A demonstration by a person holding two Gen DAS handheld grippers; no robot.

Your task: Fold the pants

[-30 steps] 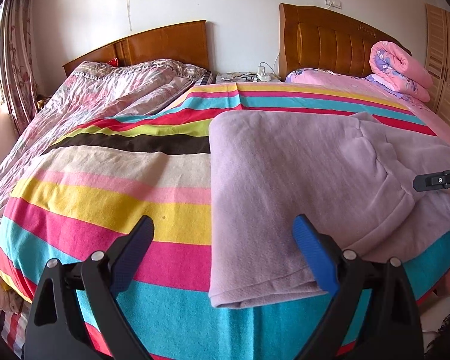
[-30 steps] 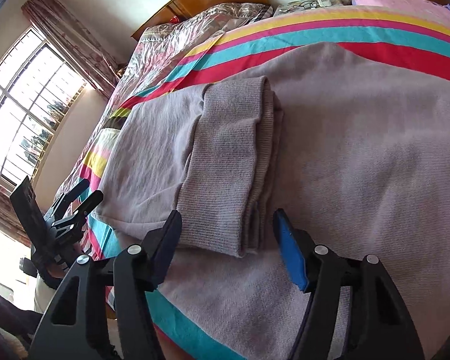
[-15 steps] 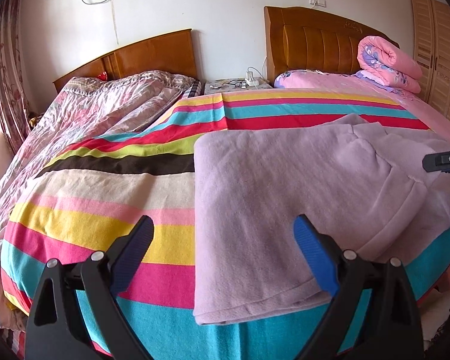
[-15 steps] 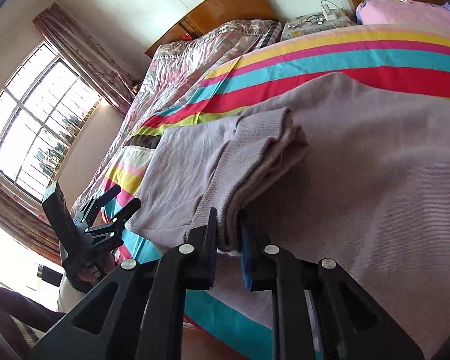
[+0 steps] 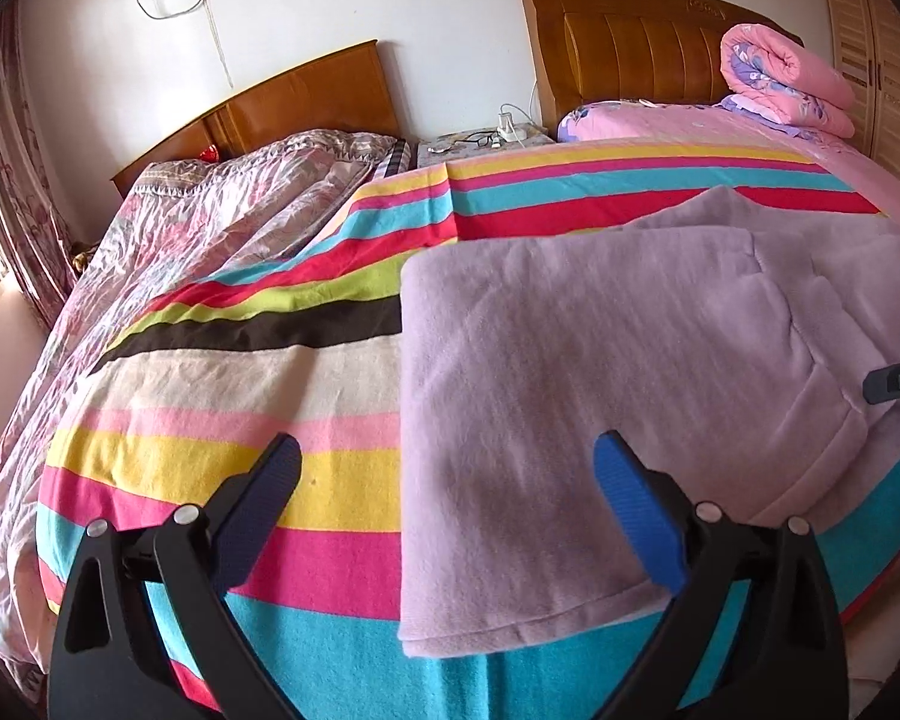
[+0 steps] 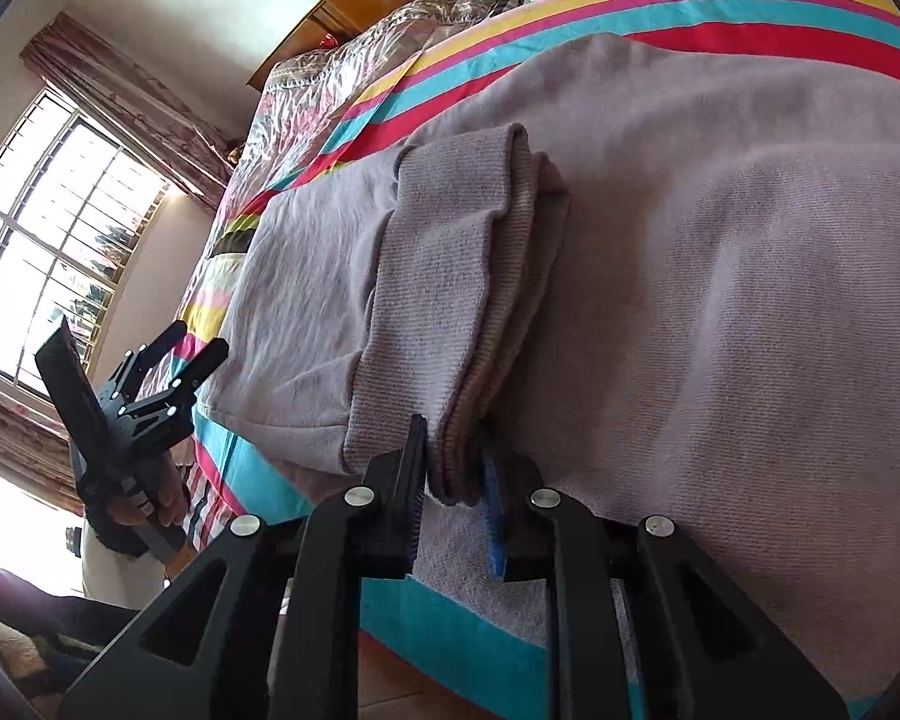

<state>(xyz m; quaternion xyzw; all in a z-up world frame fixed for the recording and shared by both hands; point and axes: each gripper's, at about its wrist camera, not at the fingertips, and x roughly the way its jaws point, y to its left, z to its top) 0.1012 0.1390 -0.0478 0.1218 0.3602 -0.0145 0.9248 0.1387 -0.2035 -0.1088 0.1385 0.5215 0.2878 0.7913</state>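
The lilac pants (image 5: 570,372) lie folded on the striped bedspread (image 5: 258,384), their near hem at the bed's front edge. My left gripper (image 5: 447,495) is open and empty, held above the pants' left edge. My right gripper (image 6: 455,483) is shut on the ribbed cuffs (image 6: 450,312) of the pants (image 6: 720,300), where the legs are doubled back over the rest. The right gripper's tip shows in the left wrist view (image 5: 897,381) at the right edge. The left gripper (image 6: 177,375) shows in the right wrist view, open, off the bed's left side.
A second bed with a shiny floral quilt (image 5: 198,228) lies to the left. A rolled pink quilt (image 5: 780,84) sits by the headboard (image 5: 630,42). A nightstand with cables (image 5: 486,138) stands between the beds. A window (image 6: 42,240) is on the left.
My right gripper has closed on the ribbed cuffs and lifted that fold a little. My left gripper has pulled back slightly and stays open.
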